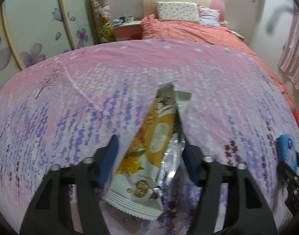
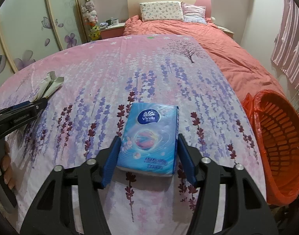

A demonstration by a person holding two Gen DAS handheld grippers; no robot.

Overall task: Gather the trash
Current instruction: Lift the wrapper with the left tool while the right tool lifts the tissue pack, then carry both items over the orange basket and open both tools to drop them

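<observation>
- my left gripper point(image 1: 149, 152) straddles the wrapper point(image 1: 149, 148), a torn yellow-and-white snack packet lying on the sheet point(image 1: 90, 78).
- the wrapper's long axis runs away from me, nearly along my fingers, tilted a little to the right at its far end; the near crimped end sits low between the arms of the tool.
- the right pad seems to touch the foil edge, but there is a clear gap between the left pad and the wrapper, so i judge this gripper unclenched with the wrapper between its jaws, not yet held.
- my right gripper point(image 2: 148, 156) brackets the tissue pack point(image 2: 149, 137), which lies flat on the sheet with its long axis pointing straight ahead.
- both pads sit at the pack's near sides, the left one touching or almost so, the right one with a sliver of gap; i cannot tell if it presses yet.
- the bin point(image 2: 276, 146), orange with a red liner, stands off the sheet's right edge, just beside my right gripper and well apart from my left.
- so the pack has the short trip; the wrapper must cross the whole sheet, past my right hand.
- i judge the wrapper flimsy, and likely to fold as i squeeze across its width.
</observation>
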